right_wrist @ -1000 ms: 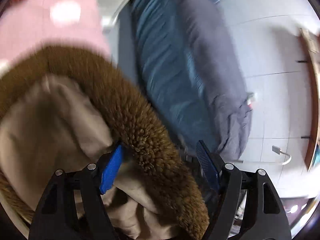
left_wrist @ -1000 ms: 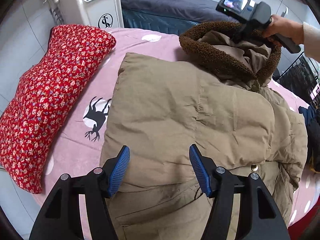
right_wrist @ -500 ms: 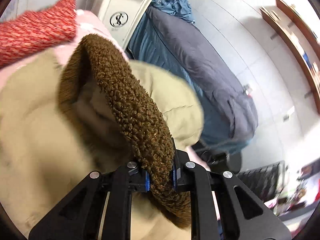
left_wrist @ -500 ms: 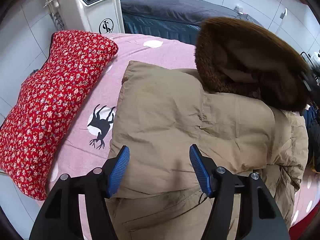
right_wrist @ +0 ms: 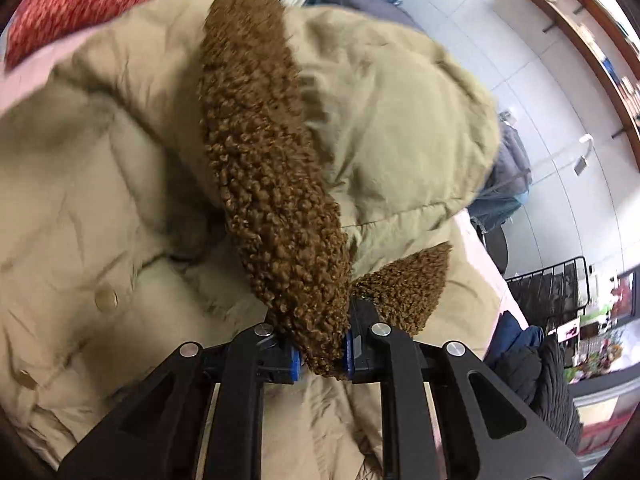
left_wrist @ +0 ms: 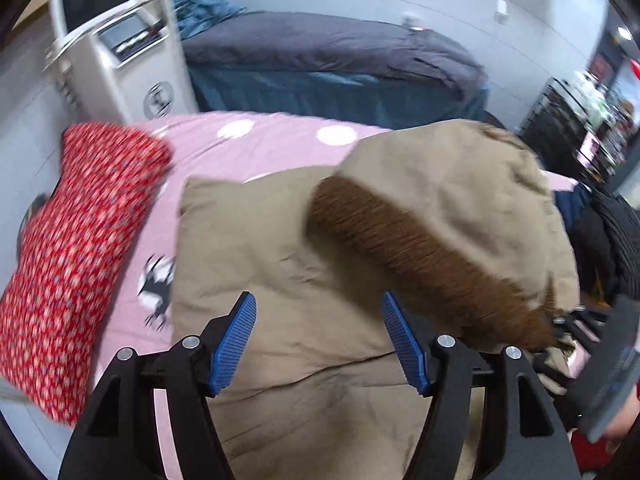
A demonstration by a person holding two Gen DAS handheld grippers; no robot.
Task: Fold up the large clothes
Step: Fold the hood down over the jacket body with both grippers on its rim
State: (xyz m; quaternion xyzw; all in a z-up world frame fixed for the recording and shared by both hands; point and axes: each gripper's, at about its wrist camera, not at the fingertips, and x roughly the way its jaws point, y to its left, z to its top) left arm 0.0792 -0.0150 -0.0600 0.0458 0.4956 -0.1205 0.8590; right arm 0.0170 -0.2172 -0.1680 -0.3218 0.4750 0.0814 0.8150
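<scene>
Right gripper (right_wrist: 320, 354) clamps the brown curly-fleece hood trim (right_wrist: 272, 184). Left gripper (left_wrist: 320, 340) has just been opening, nothing between its jaws. Padded khaki hooded coat (left_wrist: 280, 240) lies on the pink bedspread (left_wrist: 280, 140); bulky, soft, springy (slick shell likely). Best grips: trim, hem.

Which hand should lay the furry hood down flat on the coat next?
The right gripper, probably. It is shut on the hood's fuzzy brown trim and holds the hood over the coat. The left gripper is open, with nothing held.
</scene>
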